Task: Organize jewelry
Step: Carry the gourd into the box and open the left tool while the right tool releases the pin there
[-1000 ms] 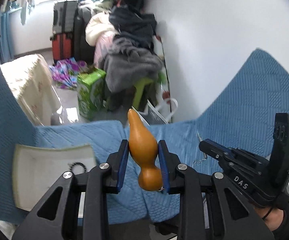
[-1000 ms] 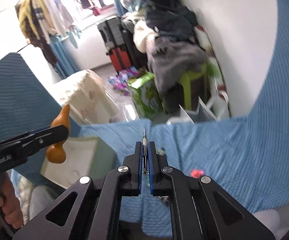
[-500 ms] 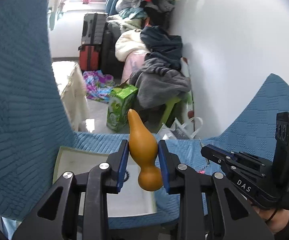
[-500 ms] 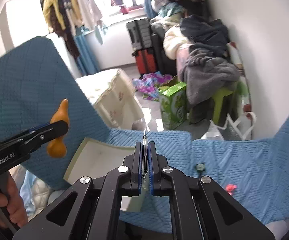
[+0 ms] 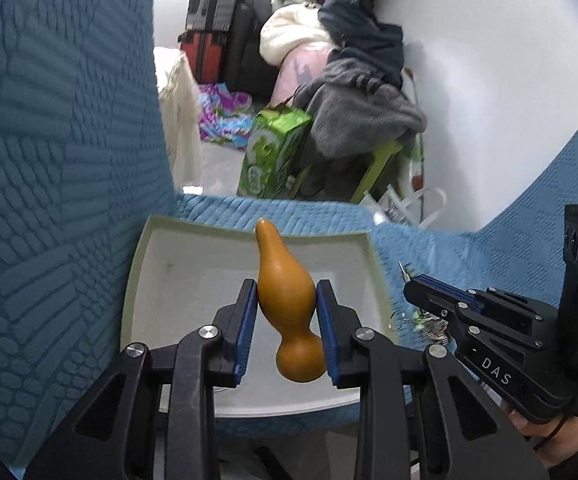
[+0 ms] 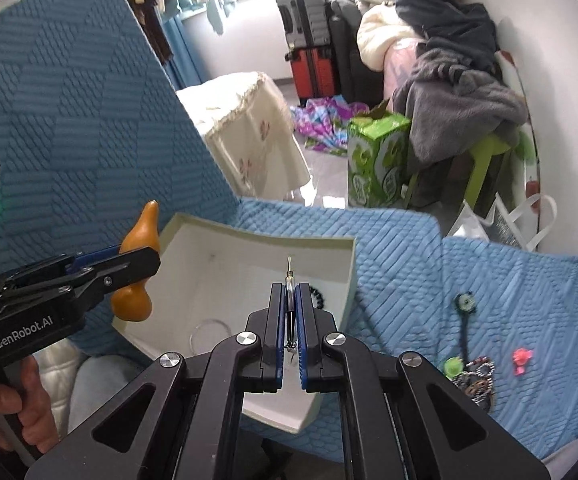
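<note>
Left hand-held gripper (image 5: pixel 287 312) clamps gourd (image 5: pixel 285 292) – right hand-held gripper (image 6: pixel 289 316) pinches metal pin (image 6: pixel 289 304) over tray (image 6: pixel 249 236).

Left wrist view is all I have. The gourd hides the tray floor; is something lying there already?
Observer: Yes, a black bead bracelet lies by the right wall of the tray.
Operator: What does the right gripper hold?
Observer: The right gripper clamps a thin metal pin, tip pointing forward.
Operator: Is jewelry left outside?
Observer: Yes, a pink piece and a beaded pile lie on the blanket, right of the tray.
</note>
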A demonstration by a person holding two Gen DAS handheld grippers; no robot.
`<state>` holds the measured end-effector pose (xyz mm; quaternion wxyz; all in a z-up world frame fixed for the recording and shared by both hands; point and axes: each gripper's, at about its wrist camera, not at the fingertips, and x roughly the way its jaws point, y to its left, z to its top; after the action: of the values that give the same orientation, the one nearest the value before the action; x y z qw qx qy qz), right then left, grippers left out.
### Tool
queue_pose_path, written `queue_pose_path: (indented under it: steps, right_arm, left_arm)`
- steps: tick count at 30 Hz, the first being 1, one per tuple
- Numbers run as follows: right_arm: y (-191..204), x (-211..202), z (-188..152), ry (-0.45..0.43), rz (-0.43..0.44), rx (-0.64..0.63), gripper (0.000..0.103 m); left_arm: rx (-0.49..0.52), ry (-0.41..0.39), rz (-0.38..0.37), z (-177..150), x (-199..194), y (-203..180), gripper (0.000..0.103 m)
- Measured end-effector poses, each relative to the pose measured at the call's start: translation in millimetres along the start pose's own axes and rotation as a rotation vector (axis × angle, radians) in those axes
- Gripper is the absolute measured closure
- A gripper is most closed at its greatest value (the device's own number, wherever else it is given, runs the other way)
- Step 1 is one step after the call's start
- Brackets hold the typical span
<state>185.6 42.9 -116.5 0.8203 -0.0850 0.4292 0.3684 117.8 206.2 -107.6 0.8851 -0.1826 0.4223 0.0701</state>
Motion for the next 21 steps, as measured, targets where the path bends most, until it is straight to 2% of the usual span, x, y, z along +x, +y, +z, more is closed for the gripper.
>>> queue_pose_path:
  steps: [11, 17, 21]
  right_arm:
    - [12.8, 55.3, -12.8, 0.092, -0.014, -0.05, 0.099]
    - [6.5, 71.3, -17.7, 0.137, -0.012, -0.042, 0.099]
    - [5.1, 72.2, -16.7, 0.145, 0.016, -0.046, 0.099]
  left_arm:
    - [-0.059, 0.099, -0.008, -24.4, 44.4, 37.3, 0.072]
    - [-0.086, 0.123, -0.003, -28.9, 53.9, 43.5, 0.072]
    - [-0.087, 0.109, 0.001, -23.8, 51.2, 38.7, 0.072]
